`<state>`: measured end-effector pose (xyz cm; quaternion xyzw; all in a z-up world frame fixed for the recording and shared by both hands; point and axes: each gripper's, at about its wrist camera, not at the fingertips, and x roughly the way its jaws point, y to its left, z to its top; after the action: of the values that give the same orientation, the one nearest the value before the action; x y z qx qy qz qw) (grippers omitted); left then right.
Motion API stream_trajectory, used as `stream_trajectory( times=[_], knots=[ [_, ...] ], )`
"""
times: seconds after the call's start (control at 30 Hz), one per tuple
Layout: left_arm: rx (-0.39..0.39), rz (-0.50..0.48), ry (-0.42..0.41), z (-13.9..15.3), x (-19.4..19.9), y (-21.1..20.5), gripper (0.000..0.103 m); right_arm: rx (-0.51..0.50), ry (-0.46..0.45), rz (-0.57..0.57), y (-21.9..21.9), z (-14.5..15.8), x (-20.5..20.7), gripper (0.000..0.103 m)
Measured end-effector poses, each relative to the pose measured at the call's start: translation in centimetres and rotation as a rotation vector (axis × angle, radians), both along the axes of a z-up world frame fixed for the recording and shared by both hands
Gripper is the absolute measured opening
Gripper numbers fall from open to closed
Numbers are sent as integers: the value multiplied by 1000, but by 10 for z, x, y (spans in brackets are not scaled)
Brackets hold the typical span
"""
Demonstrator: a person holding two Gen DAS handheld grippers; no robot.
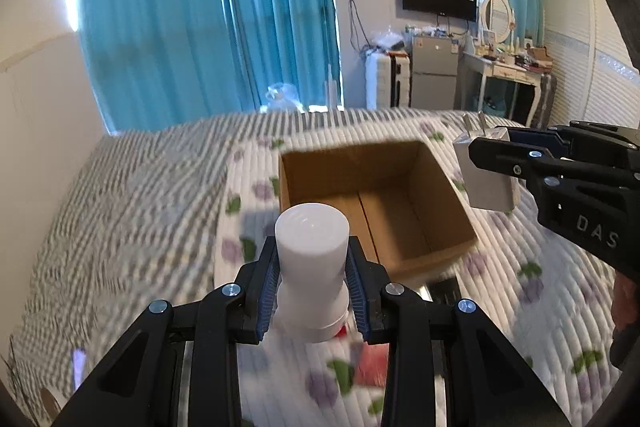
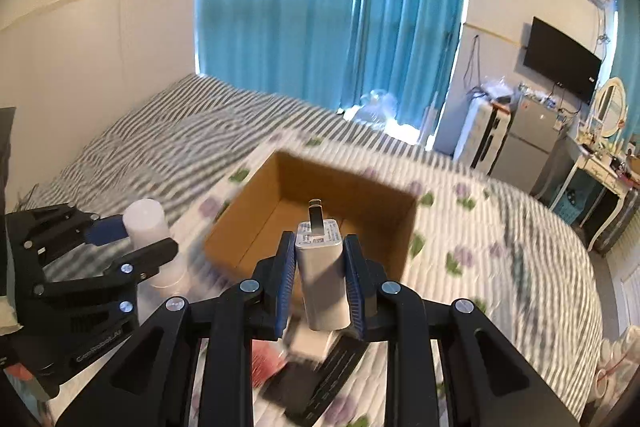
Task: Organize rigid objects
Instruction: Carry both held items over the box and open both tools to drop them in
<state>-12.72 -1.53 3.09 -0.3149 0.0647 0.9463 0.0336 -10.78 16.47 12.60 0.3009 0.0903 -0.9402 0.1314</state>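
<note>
White cylindrical plastic bottle (image 1: pixel 311 269) stood upright, clamped between the blue pads of the left gripper (image 1: pixel 312 291), white rectangular wall charger (image 2: pixel 322 281) with prongs up was gripped by the right gripper (image 2: pixel 320 291), both held above the flower-patterned quilt (image 1: pixel 520 251), open brown cardboard box (image 1: pixel 372 187) just beyond.

Both tools are matte black plastic: the left gripper (image 1: pixel 312 291) and the right gripper (image 2: pixel 320 287) have angular linked arms joined by round silver screws. Blue ribbed pads (image 1: pixel 269 291) line the fingers' inner faces. White letters mark the right gripper's side.
</note>
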Motion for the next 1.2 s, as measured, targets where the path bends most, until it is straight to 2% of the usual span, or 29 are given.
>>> stream_trajectory(
  times=[0.1,0.23,0.43,0.6,0.73,0.83,0.93,1.07,1.2],
  knots=[
    [-11,2,20,9,-26,3,33,-7,11,-27,6,7,-31,23],
    [-9,18,14,6,-55,6,33,-12,-23,-58,10,-3,-76,23],
    [-22,20,-14,-16,-87,15,33,25,-158,-103,16,-62,-132,22],
    [-57,9,-17,-31,-96,21,33,51,-263,-110,19,-114,-149,22],
    [-86,-4,-5,-31,-92,28,33,48,-292,-85,19,-134,-152,22],
    [-68,-25,3,-24,-91,30,33,33,-265,-94,20,-126,-150,27],
    [-81,-42,29,-16,-92,35,33,1,-196,-98,31,-97,-140,51],
    [-32,-37,-26,-26,-116,37,33,44,-134,-158,45,-66,-126,52],
    [-54,-16,-68,-54,-132,43,33,90,-124,-175,60,-63,-116,53]
  ],
)
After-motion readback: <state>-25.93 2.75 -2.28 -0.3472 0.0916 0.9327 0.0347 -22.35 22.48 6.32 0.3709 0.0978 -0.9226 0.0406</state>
